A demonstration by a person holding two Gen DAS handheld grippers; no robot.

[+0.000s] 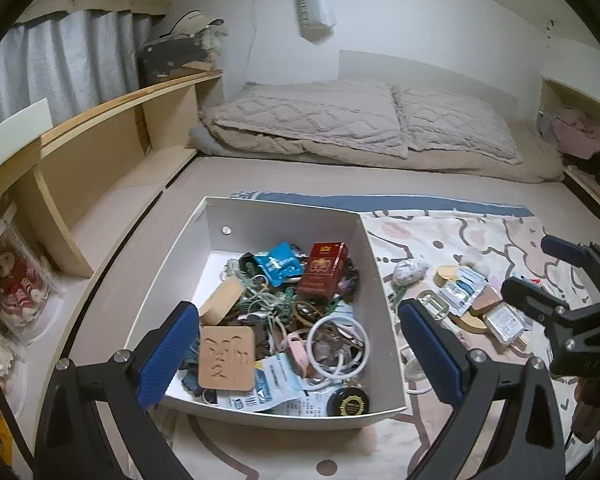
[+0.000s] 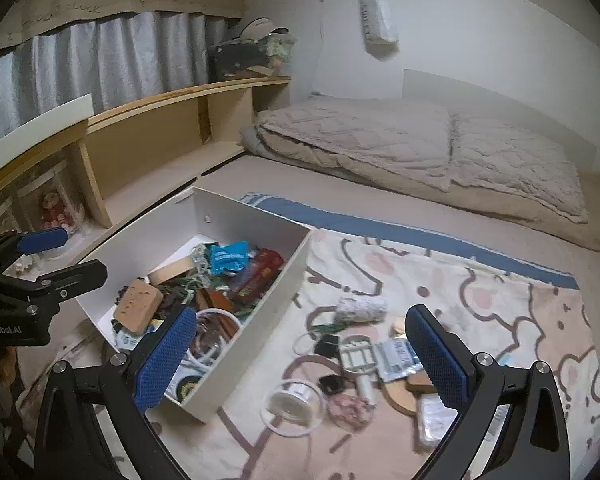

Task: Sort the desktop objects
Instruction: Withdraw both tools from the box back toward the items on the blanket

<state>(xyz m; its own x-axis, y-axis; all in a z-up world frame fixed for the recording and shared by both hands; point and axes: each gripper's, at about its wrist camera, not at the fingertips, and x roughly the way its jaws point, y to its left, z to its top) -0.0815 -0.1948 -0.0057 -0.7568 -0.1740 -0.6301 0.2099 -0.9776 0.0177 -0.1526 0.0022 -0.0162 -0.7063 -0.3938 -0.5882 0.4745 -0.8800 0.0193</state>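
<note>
A white box (image 1: 380, 280) (image 2: 256, 320) on the patterned blanket holds several small items: a red packet (image 1: 322, 268), a blue sachet (image 1: 280, 266), a wooden tile (image 1: 226, 358), a white ring (image 1: 338, 344) and cords. My left gripper (image 1: 300, 354) is open and empty above the box's near end. My right gripper (image 2: 300, 364) is open and empty over loose items on the blanket: a tape roll (image 2: 294, 400), a clear clip (image 2: 358, 354), a sachet (image 2: 396, 358), a wooden disc (image 2: 400, 394). It also shows in the left wrist view (image 1: 540, 268).
A wooden shelf unit (image 1: 100, 148) runs along the left. Folded bedding (image 2: 420, 148) lies beyond the blanket (image 2: 480, 300). A silvery wrapped lump (image 2: 360, 306) lies beside the box. The left gripper shows at the left edge of the right wrist view (image 2: 60, 256).
</note>
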